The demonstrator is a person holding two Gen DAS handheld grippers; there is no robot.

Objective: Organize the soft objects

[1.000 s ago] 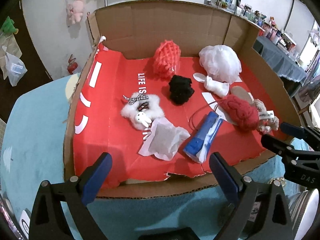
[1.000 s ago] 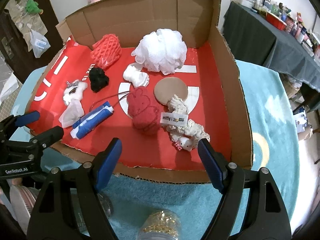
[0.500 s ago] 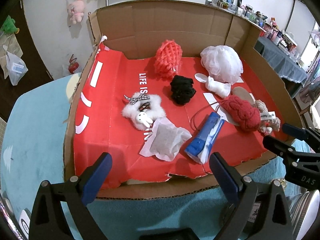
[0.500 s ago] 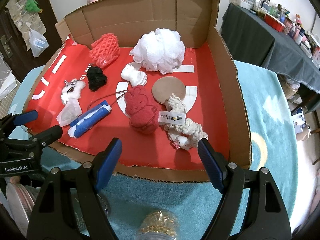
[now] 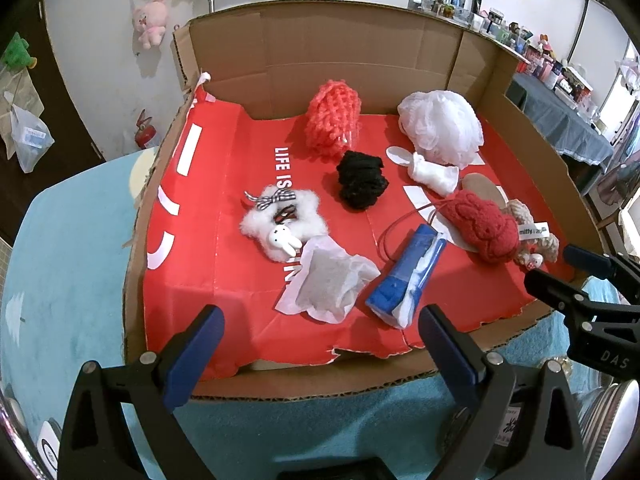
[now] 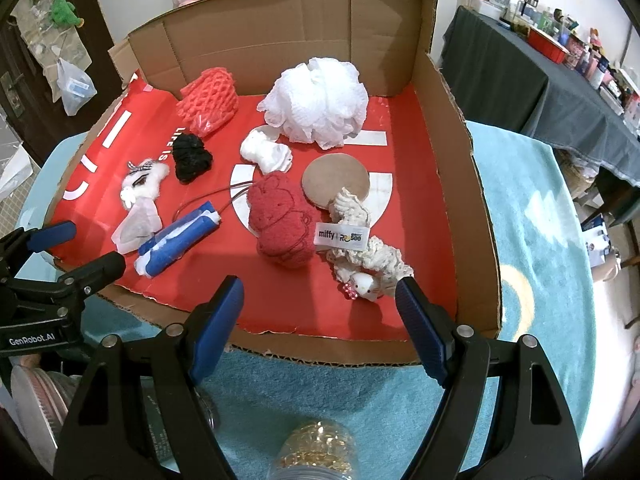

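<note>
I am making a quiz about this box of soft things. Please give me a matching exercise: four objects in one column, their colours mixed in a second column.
Objects:
1. mesh puff
2. net sleeve
3. yarn clump
4. rolled cloth

Colours:
A. black
B. blue and white
C. white
D. coral red

Pairs: 1-C, 2-D, 3-A, 4-B

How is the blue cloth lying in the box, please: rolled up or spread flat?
Rolled up: the blue cloth lies as a tube on the box floor, white showing at both ends.
</note>
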